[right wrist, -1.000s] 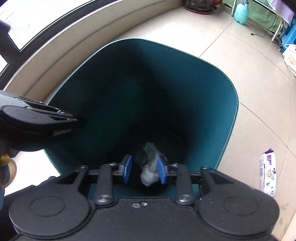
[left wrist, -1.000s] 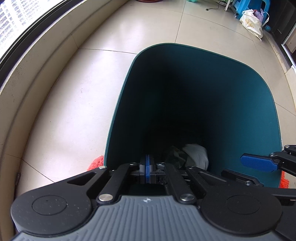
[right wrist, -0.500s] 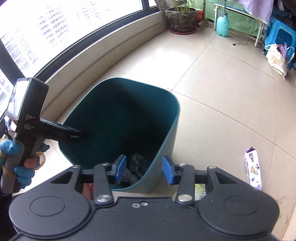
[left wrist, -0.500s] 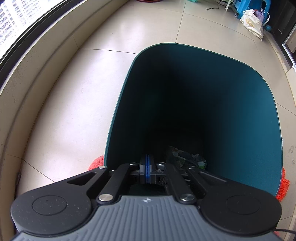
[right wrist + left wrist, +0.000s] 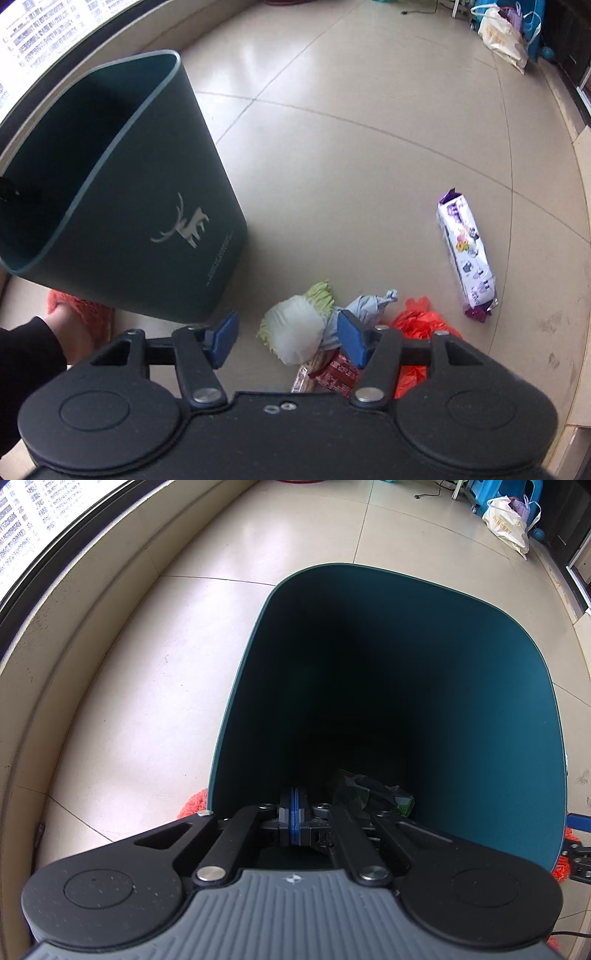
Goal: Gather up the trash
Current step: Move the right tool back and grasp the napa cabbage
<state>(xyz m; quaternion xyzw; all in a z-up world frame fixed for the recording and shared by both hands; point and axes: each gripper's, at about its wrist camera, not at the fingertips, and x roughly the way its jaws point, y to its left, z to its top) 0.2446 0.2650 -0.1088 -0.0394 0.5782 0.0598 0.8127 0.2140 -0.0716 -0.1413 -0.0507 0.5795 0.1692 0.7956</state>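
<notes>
The dark teal bin (image 5: pixel 424 664) stands on the tiled floor, with a dark green wrapper (image 5: pixel 369 794) at its bottom. My left gripper (image 5: pixel 293 812) hangs over the bin's near side, shut, and I see nothing between its pads. My right gripper (image 5: pixel 288 341) is to the right of the bin (image 5: pixel 155 206), above a trash pile. Its jaws are opening and nothing is pressed between them. Below it lie a cabbage leaf (image 5: pixel 295 328), a grey crumpled wad (image 5: pixel 365 306), a red wrapper (image 5: pixel 336 373) and an orange plastic bag (image 5: pixel 421 321).
A purple and white packet (image 5: pixel 465 254) lies farther right on the floor. A foot in an orange slipper (image 5: pixel 74 325) stands by the bin's base. A curved window ledge (image 5: pixel 74 635) runs along the left, and a white bag (image 5: pixel 506 520) sits far back.
My right gripper left the bin's mouth and swung right and lower, over the floor pile. Its jaws widened, and the white wad is no longer between them. The left gripper stayed put.
</notes>
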